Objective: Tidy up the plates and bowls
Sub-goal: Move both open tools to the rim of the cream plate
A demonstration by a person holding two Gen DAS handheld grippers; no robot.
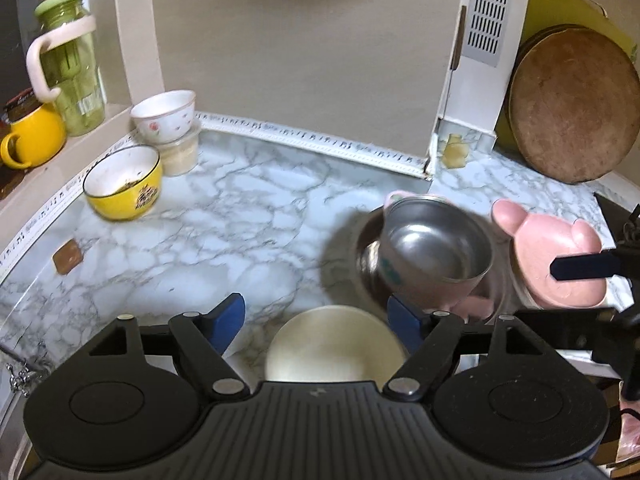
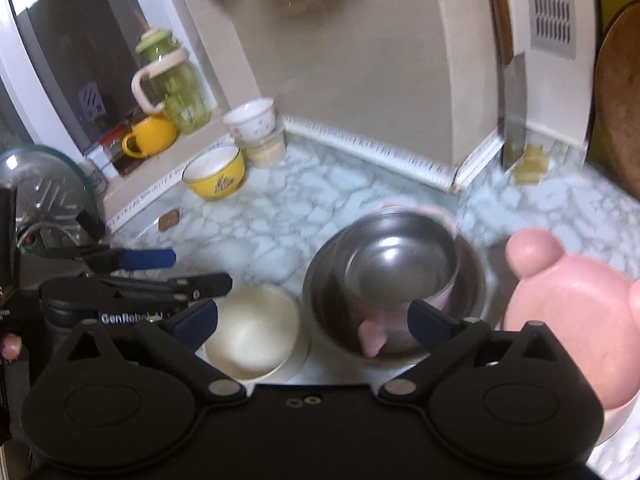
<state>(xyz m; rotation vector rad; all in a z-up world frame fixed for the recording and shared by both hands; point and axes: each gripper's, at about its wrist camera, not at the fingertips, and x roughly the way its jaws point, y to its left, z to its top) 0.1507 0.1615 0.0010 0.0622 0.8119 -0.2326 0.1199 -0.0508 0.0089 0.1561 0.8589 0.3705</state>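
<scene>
We hold our left tool (image 1: pixel 316 316) spread above the cream bowl (image 1: pixel 334 344) on the marble table (image 1: pixel 240 216). Our right tool (image 2: pixel 312 320) is also spread, holding nothing, over the steel bowl (image 2: pixel 396 264) nested in a wider steel basin (image 2: pixel 320 300). The pink bear plate (image 2: pixel 572 300) lies just right; the yellow bowl (image 1: pixel 124 184) sits far left.

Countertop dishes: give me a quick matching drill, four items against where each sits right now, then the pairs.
Items:
1. yellow bowl
2. floral white bowl
3. small steel bowl
4. cream bowl

Places:
A. tilted inside the large steel bowl
B. on a plastic tub
C. nearest the left gripper
D. by the window ledge, food residue inside

Pairs: 1-D, 2-B, 3-A, 4-C
</scene>
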